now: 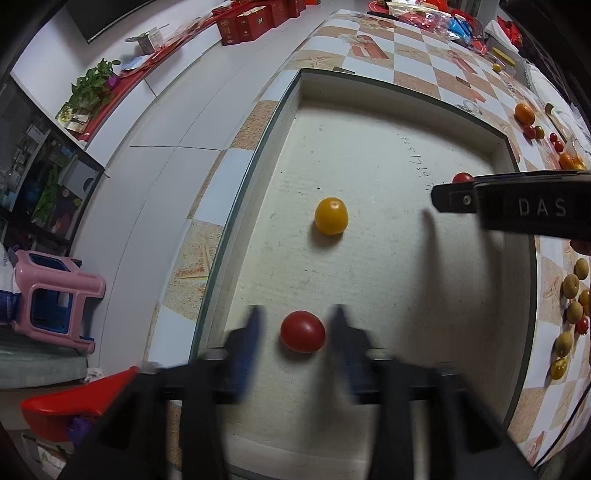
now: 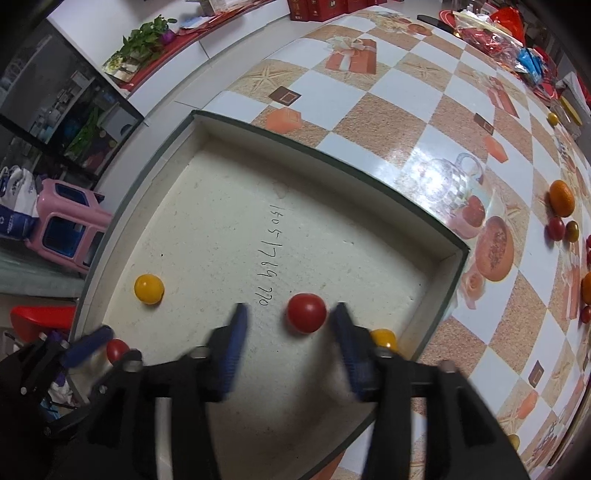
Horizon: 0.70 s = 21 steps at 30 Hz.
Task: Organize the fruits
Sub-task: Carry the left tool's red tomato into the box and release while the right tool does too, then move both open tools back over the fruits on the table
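A shallow white box [image 1: 369, 155] lies on the checkered table; it also shows in the right wrist view [image 2: 332, 158]. My left gripper [image 1: 297, 317] is open, its fingers on either side of a red cherry tomato [image 1: 303, 331] on the box floor, not touching it. A yellow tomato [image 1: 331, 216] lies farther in. My right gripper [image 2: 290, 314] is open around another red tomato [image 2: 306, 313] on the box floor. A yellow tomato [image 2: 383, 339] sits behind its right finger. The other yellow tomato [image 2: 149, 288] and the left gripper [image 2: 92, 347] show at left.
Loose fruit lies on the table right of the box: an orange [image 2: 562, 198], small red and yellow tomatoes [image 2: 556, 229], and brown longans [image 1: 570, 286]. Red gift boxes [image 1: 243, 22] and packets stand at the far end. A pink stool [image 1: 55, 299] stands on the floor at left.
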Available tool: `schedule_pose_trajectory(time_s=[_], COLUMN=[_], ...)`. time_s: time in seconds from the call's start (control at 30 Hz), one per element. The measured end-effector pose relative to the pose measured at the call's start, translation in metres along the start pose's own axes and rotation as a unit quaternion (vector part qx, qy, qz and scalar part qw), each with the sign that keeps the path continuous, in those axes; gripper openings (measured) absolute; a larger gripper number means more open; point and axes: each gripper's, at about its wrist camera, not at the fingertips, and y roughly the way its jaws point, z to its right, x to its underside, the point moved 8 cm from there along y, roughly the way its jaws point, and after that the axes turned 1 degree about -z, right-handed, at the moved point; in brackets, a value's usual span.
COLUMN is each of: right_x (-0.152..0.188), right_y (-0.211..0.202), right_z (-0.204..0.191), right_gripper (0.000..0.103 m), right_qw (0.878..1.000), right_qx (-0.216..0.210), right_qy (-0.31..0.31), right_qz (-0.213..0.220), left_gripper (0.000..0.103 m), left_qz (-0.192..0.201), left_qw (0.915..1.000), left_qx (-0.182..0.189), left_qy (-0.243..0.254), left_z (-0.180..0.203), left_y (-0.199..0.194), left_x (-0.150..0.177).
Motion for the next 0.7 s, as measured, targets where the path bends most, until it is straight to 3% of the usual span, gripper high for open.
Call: schedule_pose_trajectory(time_s=[0.03, 0.13, 0.23, 0.53, 0.7], right_x=[-0.001, -0.004, -0.008, 0.009, 0.048], right_y=[0.000, 0.000, -0.010, -0.063, -0.087], right_z=[-0.001, -0.004, 0.000, 0.055, 0.112], right_gripper=[0.068, 0.069, 0.082, 0.084, 0.084], right_qw=[1.000, 1.000, 0.999, 0.994, 0.988], right_qx=[0.000, -0.010, -0.018, -0.025, 0.005], right_qy=[0.000, 0.010, 0.018, 0.083, 0.130], right_qz=[0.001, 0.005, 0.018, 0.073, 0.083], left_gripper=[0.079, 0.079, 0.079, 0.079, 0.079], left_qz=[0.009, 0.013, 0.004, 0.021, 0.038], left_qw=[1.0000, 0.9999, 0.9999, 0.9972, 0.9928], left_qx=[0.001, 0.000, -0.001, 0.007, 0.024], left_qy=[-0.003, 0.009, 0.015, 0.072, 0.111], left_z=[0.000, 0.004, 0.008, 0.053, 0.093], left_y=[-0.002, -0.005, -0.004, -0.019, -0.036], left_x=[-0.001, -0.001, -0.002, -0.012, -0.019])
